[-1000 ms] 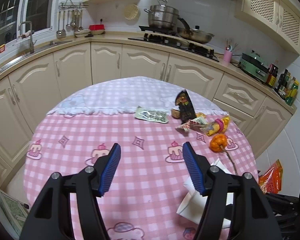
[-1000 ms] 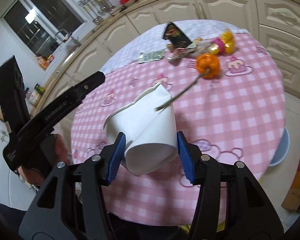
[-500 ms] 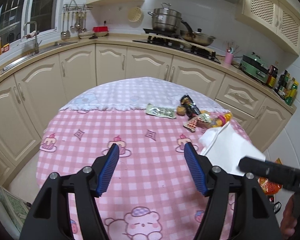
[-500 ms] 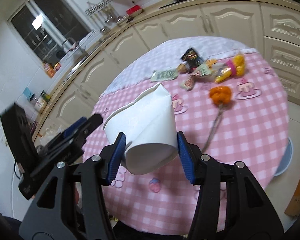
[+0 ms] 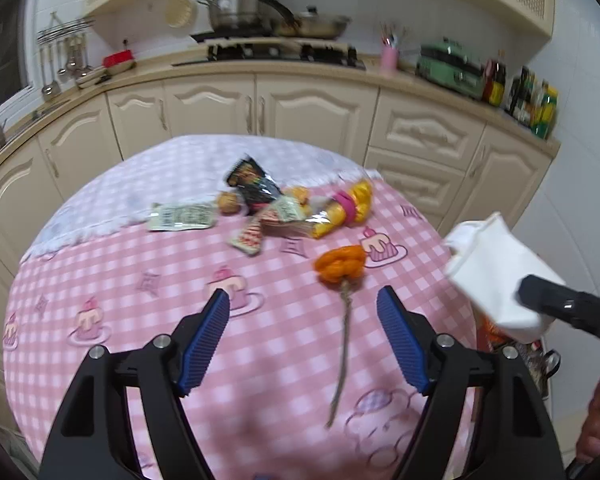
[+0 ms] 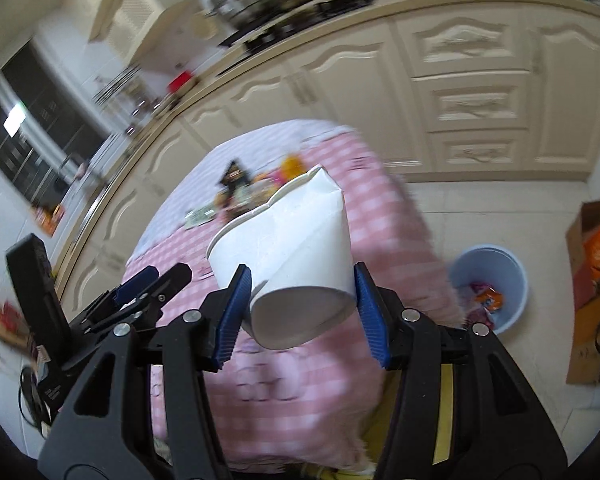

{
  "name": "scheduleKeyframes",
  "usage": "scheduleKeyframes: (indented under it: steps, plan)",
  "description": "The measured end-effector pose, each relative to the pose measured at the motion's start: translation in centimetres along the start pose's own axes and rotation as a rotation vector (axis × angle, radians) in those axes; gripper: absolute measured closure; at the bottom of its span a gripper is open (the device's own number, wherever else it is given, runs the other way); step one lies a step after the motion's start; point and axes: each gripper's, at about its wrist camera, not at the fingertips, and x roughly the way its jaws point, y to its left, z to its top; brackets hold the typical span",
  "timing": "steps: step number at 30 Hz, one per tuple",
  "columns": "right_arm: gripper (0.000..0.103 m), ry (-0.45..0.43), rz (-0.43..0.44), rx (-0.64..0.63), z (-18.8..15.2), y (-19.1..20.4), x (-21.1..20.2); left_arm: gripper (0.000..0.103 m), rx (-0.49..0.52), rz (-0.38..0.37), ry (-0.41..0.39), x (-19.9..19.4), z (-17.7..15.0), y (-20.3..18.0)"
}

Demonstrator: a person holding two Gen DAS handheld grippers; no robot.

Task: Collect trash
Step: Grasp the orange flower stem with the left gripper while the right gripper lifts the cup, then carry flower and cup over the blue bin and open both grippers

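Your round table (image 5: pixel 112 280) carries the remaining litter, and the blue bin (image 6: pixel 488 280) sits on the floor beside it with wrappers inside. Your right gripper (image 6: pixel 302 300) is clamped on the crushed white paper cup (image 6: pixel 288 248), which looks light, thin-walled and easily creased, so grip low near its base. Your left gripper (image 5: pixel 303 334) has just been opening with nothing between its pads, above the dried orange flower (image 5: pixel 340 264); I judge it brittle, best pinched at the stem.

Each gripper, left gripper (image 5: pixel 302 334) and right gripper (image 6: pixel 300 312), has matte black angular arms with triangular cut-outs, silver round screws at the joints, and ribbed blue pads (image 5: pixel 204 344) lining the fingers
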Motion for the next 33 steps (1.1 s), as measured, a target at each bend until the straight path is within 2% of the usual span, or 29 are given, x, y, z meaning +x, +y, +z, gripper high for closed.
scheduleKeyframes:
  steps: [3,5,8,11,14,18,24,26,29,33]
  plan:
    - [0.051,-0.005,-0.025,0.036,0.5,-2.3,-0.1,0.028,0.016,-0.017,0.051,2.3,0.8,-1.3]
    - [0.051,-0.001,-0.024,0.052,0.8,-3.3,0.2,0.028,0.017,-0.001,0.075,4.0,1.2,-2.2]
    - [0.051,0.007,-0.020,0.073,1.3,-4.6,0.9,0.028,-0.022,0.039,0.090,6.3,1.6,-2.5]
    - [0.051,0.016,-0.020,0.080,1.6,-5.5,1.4,0.030,-0.064,0.033,0.111,7.8,1.6,-1.9]
    - [0.051,0.027,-0.017,0.089,1.8,-5.9,2.1,0.061,-0.119,0.029,0.130,8.6,1.5,-1.0]
    - [0.051,0.025,-0.007,0.093,1.9,-6.4,2.3,0.064,-0.120,0.052,0.105,8.3,1.6,-0.8]
    - [0.051,0.012,-0.011,0.118,1.6,-7.6,1.7,0.067,-0.055,-0.001,0.053,6.4,1.6,-3.0]
    - [0.051,0.002,-0.022,0.139,1.5,-8.6,1.2,0.068,-0.041,-0.013,0.027,5.5,1.7,-4.3]
    - [0.051,-0.011,-0.035,0.169,1.3,-10.2,0.3,0.069,-0.012,-0.080,-0.008,4.3,1.8,-6.9]
    - [0.051,-0.040,-0.062,0.205,1.0,-12.6,-1.4,0.069,0.077,-0.144,-0.047,3.2,1.7,-11.7]
